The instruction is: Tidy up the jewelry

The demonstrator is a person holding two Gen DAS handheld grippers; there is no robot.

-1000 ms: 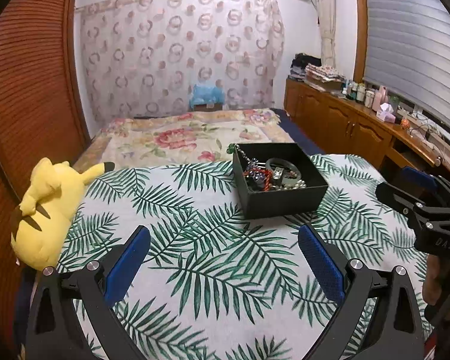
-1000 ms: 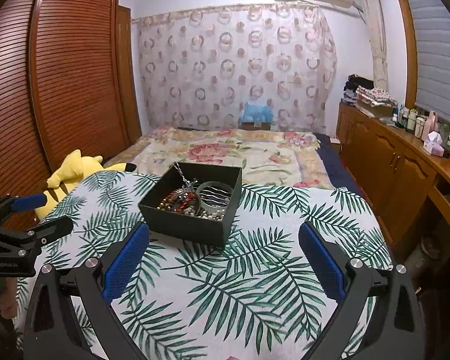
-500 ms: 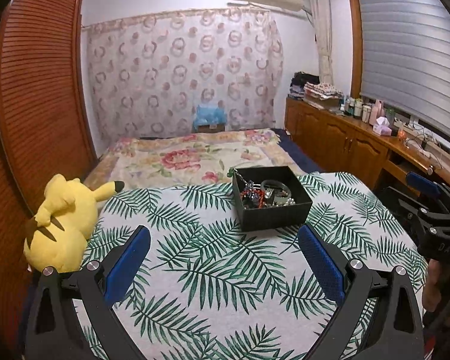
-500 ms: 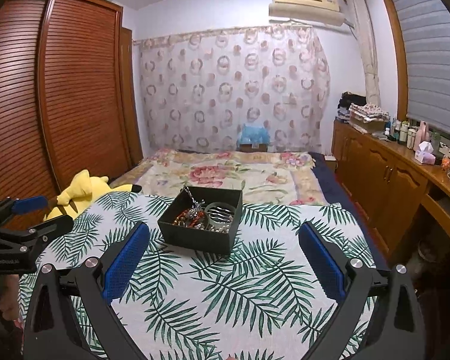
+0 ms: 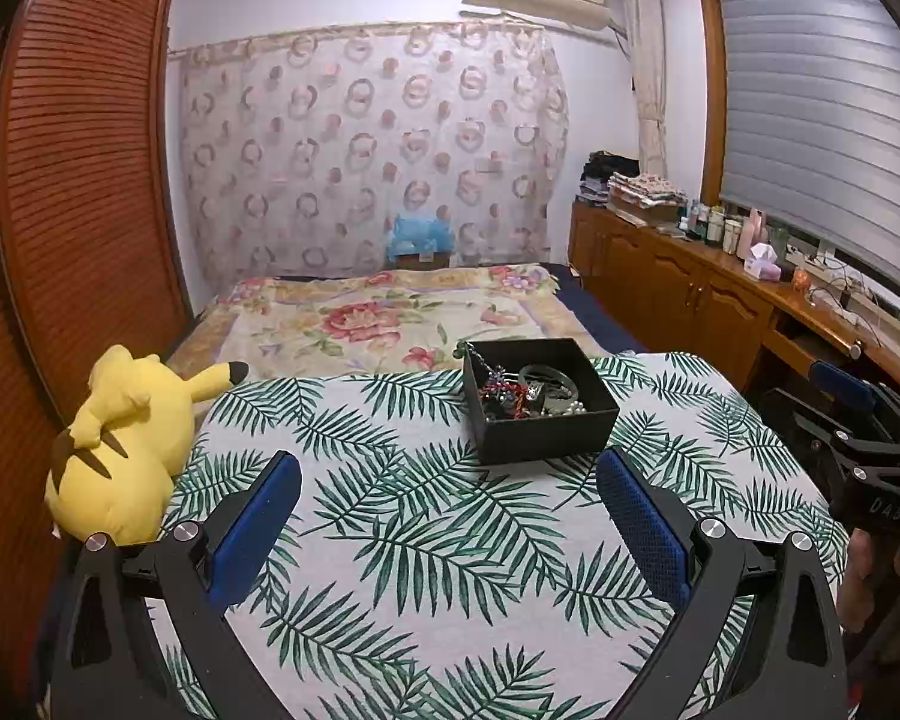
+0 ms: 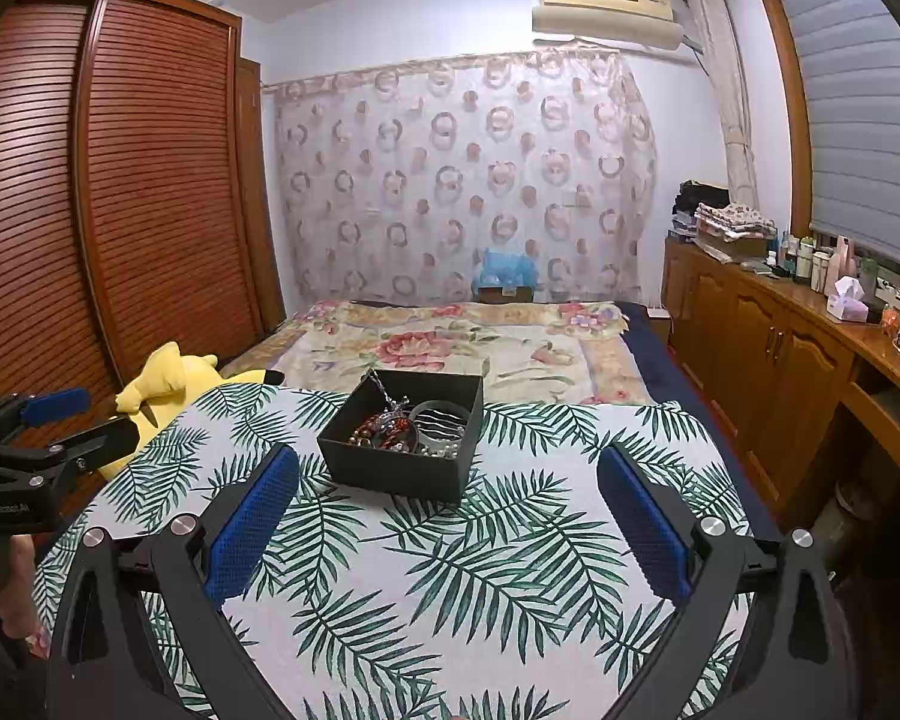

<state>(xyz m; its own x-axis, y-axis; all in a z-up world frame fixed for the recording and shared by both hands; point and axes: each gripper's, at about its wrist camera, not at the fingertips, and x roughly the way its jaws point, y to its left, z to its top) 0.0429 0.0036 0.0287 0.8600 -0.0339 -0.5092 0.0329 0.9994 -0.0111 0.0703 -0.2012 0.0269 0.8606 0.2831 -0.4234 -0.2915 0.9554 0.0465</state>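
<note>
A black open box [image 5: 540,432] holding tangled jewelry [image 5: 525,393], with beads, a chain and a bangle, sits on the leaf-print cloth [image 5: 426,540]. It also shows in the right wrist view [image 6: 402,468], with the jewelry [image 6: 411,429] inside. My left gripper [image 5: 450,516] is open and empty, well short of the box. My right gripper [image 6: 450,516] is open and empty, also back from the box. Each gripper shows at the edge of the other's view: the right one [image 5: 852,414], the left one [image 6: 60,420].
A yellow plush toy [image 5: 120,444] lies at the cloth's left edge. A floral bedspread [image 5: 390,318] stretches behind the box. A wooden wardrobe [image 6: 90,210] stands left. A wooden counter [image 5: 720,282] with bottles runs along the right.
Both grippers have pulled back and up from the box, which now looks smaller and farther off. Both stay open and empty.
</note>
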